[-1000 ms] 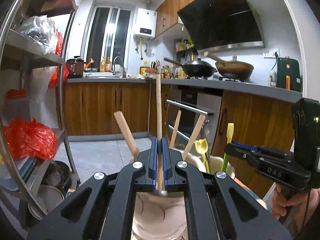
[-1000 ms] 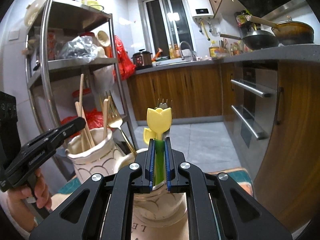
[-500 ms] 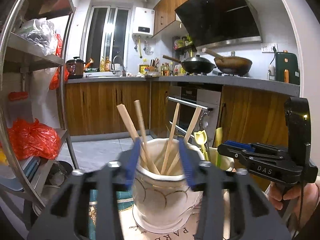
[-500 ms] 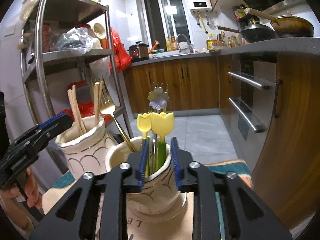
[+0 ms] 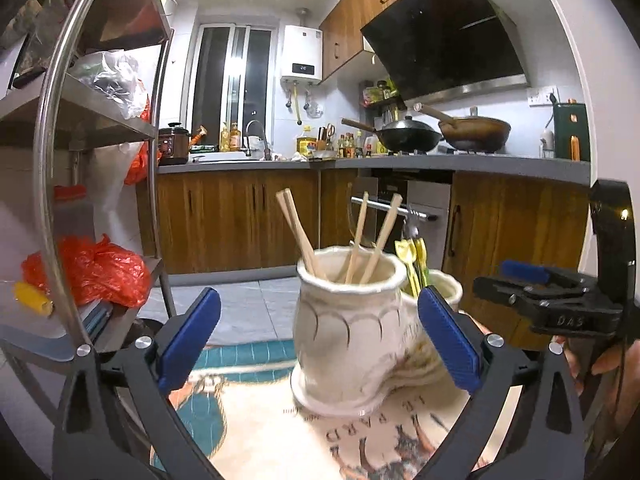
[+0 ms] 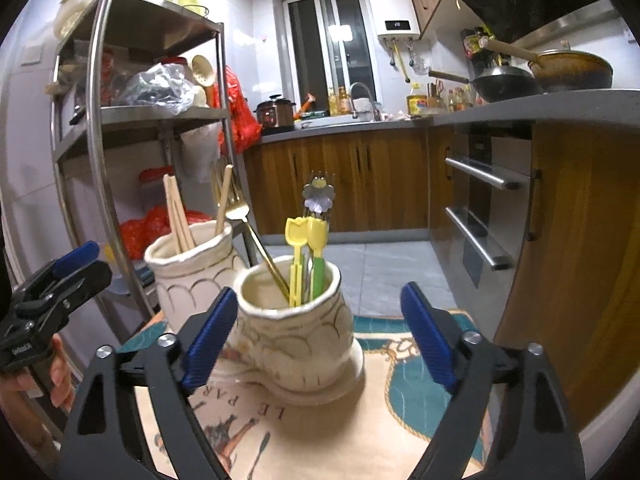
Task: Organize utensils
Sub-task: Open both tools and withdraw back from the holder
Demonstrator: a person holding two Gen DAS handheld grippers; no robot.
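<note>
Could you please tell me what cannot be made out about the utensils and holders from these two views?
- Left wrist view: the chopsticks' lower ends, hidden inside the left holder.
- Left wrist view: most of the right holder, behind the left holder and a blue pad.
- Right wrist view: the fork's lower end, inside the right holder.

Two cream ceramic holders (image 6: 292,332) (image 5: 348,328) on printed cloth (image 6: 360,432). Four wooden chopsticks (image 5: 298,236) in one. Other holds two yellow tulip-topped utensils (image 6: 297,256), one green-handled (image 6: 318,280), one gold fork (image 6: 256,236), one flower-topped metal piece (image 6: 318,198). Two woks (image 5: 408,138) on stove.
</note>
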